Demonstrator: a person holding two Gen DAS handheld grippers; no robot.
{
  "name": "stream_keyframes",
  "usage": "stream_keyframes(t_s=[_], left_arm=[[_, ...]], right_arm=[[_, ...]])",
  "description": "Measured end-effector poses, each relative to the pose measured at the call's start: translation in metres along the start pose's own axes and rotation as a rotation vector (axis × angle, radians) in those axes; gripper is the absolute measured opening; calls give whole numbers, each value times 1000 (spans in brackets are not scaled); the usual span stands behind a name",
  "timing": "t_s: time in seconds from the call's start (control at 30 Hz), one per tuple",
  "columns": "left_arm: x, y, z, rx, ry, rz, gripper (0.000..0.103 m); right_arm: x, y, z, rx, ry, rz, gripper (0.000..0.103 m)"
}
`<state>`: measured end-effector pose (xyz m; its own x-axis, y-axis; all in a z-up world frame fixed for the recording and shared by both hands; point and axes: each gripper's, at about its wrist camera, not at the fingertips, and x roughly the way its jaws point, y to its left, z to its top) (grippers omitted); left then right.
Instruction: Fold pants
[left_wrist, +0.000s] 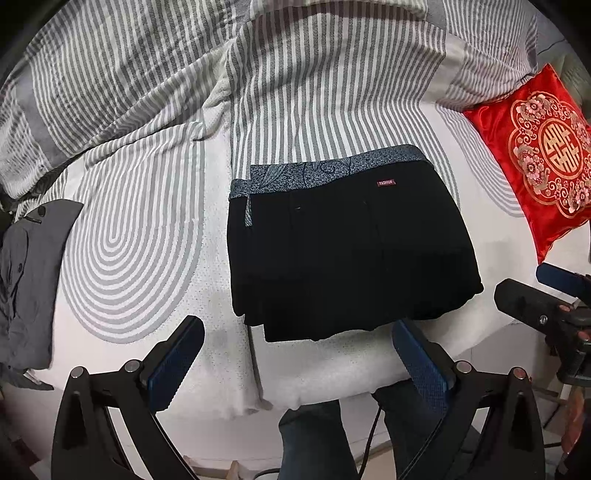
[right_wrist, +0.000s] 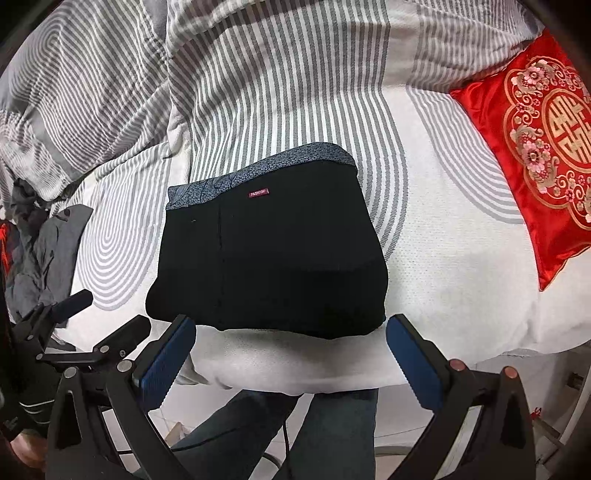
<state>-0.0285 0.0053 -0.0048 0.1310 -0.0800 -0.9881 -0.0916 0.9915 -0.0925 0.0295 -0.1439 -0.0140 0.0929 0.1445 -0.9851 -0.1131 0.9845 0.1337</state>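
Observation:
The black pants (left_wrist: 343, 251) lie folded into a compact rectangle near the front edge of the bed, with a grey patterned waistband (left_wrist: 332, 170) and a small red label at the far side. The right wrist view shows the same folded pants (right_wrist: 266, 258). My left gripper (left_wrist: 295, 350) hangs open above the bed's front edge, just short of the pants, nothing between its blue pads. My right gripper (right_wrist: 291, 347) is also wide open and empty, its fingertips level with the near edge of the pants. Each gripper shows at the side of the other's view.
A grey-and-white striped duvet (left_wrist: 155, 81) is bunched at the back of the bed (left_wrist: 332, 373). A red embroidered cushion (left_wrist: 535, 155) lies at the right. Grey clothing (left_wrist: 26, 280) is heaped at the left edge. A person's legs in jeans (right_wrist: 314, 435) stand below the bed's front edge.

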Motion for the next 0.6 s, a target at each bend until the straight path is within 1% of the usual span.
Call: stream_keyframes(t_s=[0.1,0.3,0.37,0.6], left_arm=[[-2,-2,-2,11,-9,17,102],[-1,-5,-7,14,-11,23,102],[-1,-5,-9,10,-10,32,102],[-6,-3,-9,-25,-18,21,102]], right_arm=[[-2,0,-2,7,-5,-1,103],[-7,-1,-3,4,-24,-7,103],[-7,-2,-3,6,-23,-4,103],[-6,4,0,-29,-19,7,103]])
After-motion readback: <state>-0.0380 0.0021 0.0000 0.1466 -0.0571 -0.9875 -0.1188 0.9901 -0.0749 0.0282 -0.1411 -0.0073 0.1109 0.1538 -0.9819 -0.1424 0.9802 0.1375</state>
